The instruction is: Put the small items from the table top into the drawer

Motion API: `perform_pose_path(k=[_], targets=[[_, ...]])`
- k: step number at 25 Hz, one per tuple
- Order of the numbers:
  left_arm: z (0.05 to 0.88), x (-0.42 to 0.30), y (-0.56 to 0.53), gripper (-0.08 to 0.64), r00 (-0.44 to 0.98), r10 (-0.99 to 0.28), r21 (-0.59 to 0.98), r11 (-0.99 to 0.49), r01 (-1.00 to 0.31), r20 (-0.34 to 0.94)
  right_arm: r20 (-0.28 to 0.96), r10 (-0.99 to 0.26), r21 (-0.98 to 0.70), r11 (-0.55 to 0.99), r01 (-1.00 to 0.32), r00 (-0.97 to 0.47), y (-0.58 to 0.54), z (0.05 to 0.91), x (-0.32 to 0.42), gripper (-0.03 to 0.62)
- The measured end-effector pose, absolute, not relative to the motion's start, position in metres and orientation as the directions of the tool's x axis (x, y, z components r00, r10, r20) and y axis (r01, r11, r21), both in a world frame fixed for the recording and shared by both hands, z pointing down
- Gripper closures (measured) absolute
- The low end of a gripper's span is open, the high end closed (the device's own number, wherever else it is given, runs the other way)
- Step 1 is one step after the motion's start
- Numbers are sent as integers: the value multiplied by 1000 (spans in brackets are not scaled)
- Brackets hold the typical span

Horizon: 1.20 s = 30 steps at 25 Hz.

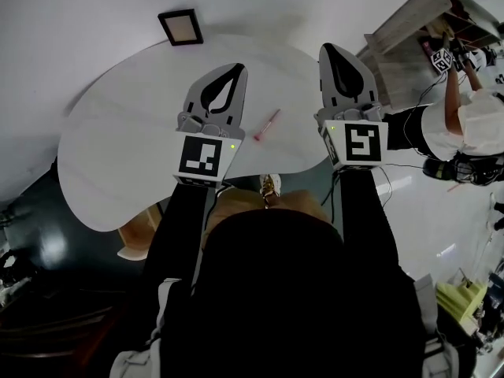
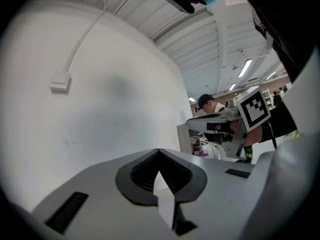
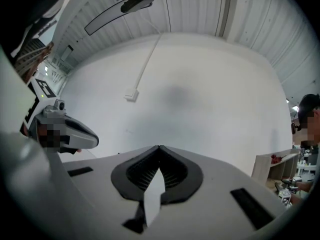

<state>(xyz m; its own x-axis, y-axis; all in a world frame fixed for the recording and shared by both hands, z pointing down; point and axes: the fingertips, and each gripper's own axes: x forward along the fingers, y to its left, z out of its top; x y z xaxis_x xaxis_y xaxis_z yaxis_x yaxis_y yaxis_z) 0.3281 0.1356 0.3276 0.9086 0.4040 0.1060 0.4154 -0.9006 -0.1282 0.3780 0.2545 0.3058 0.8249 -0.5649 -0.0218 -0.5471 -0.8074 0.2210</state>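
A pink pen lies on the white table, between my two grippers and a little nearer than their tips. My left gripper is held over the table's middle, shut and empty; in its own view the left gripper faces a bare white wall. My right gripper hangs over the table's right part, also shut with nothing in it; the right gripper also points at the wall. Tan wood shows under the table's near edge, perhaps the drawer; my body hides most of it.
A small dark-framed picture stands at the table's far edge. A small white and gold thing sits at the near edge. At the right, another person stands beside a wooden shelf. A dark floor lies to the left.
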Motion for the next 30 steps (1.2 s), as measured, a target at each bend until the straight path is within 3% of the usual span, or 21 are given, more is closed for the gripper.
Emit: perform_pose_path(k=[4,6,10,18,24,26,30], targets=[[381,324,153,536,857,461,-68,-871,487,232,-2,-560,204,-811,-548,828,258,312,371,569],[408,323,163,460,825,480,-28,-860,510,299,2,-559,196,-813,-549,829,261,314,370,569],[469,318,179,426,748,494,45,-846,532,442,3,-560,182,-814,-551,828,267,317,370,569],[577,291,208,426,547,506,143,-808,572,667,27,-558,202,-810,-551,829,281,325,368,569],[630,274,200,427,432,413,120,-820,560,802,41,-532,206,-824,-528,846,297,332,368,569],[638,272,197,503,407,372,88,-818,568,834,44,-525,205,-828,-522,850,302,333,368,569],[638,272,198,506,378,371,96,-810,579,848,46,-513,202,-836,-511,857,310,335,367,569]])
